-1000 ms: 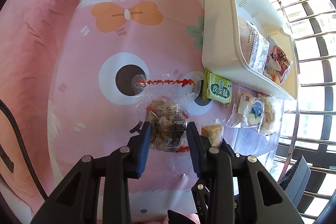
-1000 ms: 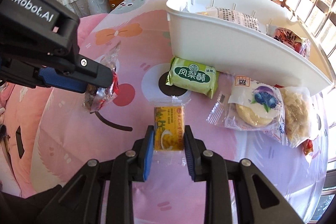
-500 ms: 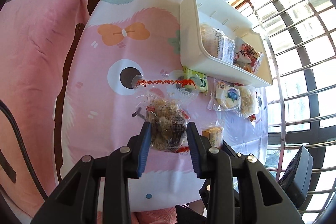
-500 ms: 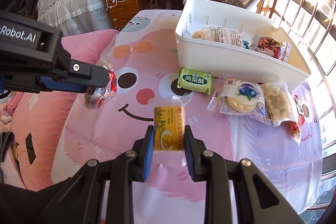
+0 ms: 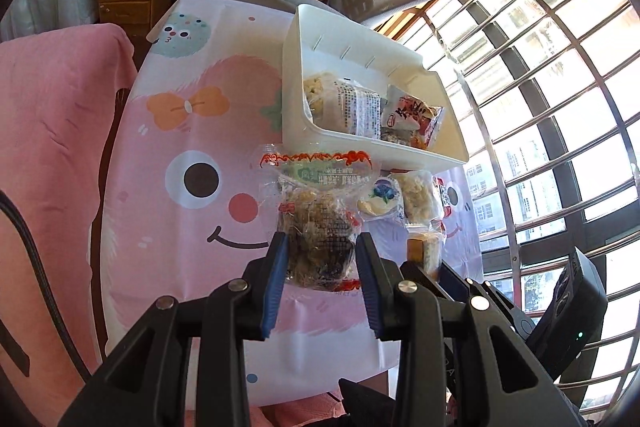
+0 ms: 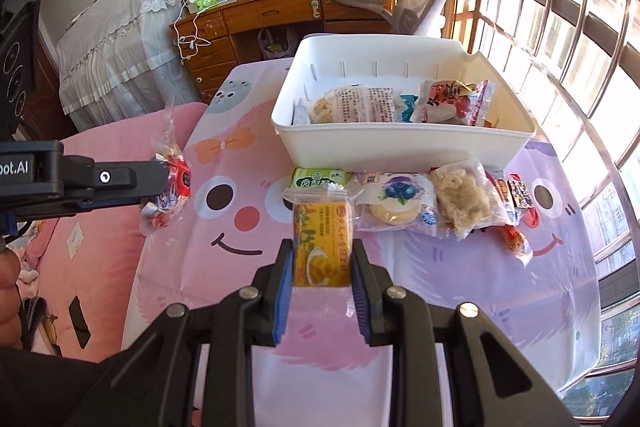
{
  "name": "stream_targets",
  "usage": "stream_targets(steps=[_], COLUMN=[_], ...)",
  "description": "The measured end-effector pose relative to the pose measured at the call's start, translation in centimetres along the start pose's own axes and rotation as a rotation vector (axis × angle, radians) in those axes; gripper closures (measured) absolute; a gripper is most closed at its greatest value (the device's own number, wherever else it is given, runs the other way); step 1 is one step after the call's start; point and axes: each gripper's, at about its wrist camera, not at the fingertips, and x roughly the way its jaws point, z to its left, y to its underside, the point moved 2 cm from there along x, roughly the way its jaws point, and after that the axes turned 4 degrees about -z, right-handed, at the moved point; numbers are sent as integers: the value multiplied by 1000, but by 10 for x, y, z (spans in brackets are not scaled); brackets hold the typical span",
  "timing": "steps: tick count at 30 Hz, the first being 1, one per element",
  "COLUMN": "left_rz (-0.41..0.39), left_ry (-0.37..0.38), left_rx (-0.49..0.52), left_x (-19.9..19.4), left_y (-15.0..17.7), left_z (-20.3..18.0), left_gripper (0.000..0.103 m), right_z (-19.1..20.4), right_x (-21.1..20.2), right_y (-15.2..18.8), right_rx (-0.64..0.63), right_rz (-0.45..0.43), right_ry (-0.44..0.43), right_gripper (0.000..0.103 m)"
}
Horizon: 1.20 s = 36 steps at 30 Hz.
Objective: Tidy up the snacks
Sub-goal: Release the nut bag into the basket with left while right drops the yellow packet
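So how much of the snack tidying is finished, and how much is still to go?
Roughly halfway. At least two packets already lie in the white bin. In hand: the left tongs grip a clear-wrapped cake, the right tongs a yellow packet. Still on the table: the green packet, blueberry packet and a few others.

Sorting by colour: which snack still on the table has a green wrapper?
The green packet beside the white bin's front wall; its neighbours are clear or red.
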Motion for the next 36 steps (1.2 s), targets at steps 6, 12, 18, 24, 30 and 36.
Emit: stream_targets(steps=[6,12,18,24,30,36], left_rz=[-35,-71,-110,-119,-111,-85], left_ry=[-9,-25,-49,-68,-88,-97], left_rx=[-3,-17,-16,-21,-11,-3], left_x=[7,19,38,64,94,124], left_y=[-14,-29,-49,-68,-85,-98], left_z=[-32,-63,-91,-113,-133,-150], left_gripper=[70,70,70,70,70,70], right_z=[-45,-93,-135,-170,-195,-212], right_x=[-13,-15,-6,7,28,48], right_y=[-22,-49,-78,-104,-122,-129], right_rx=[24,42,29,16,14,24], right_rz=[-23,-32,-49,-70,-82,-68], right_ry=[0,-19,-15,-28,-39,-54], right_gripper=[76,76,76,76,76,76])
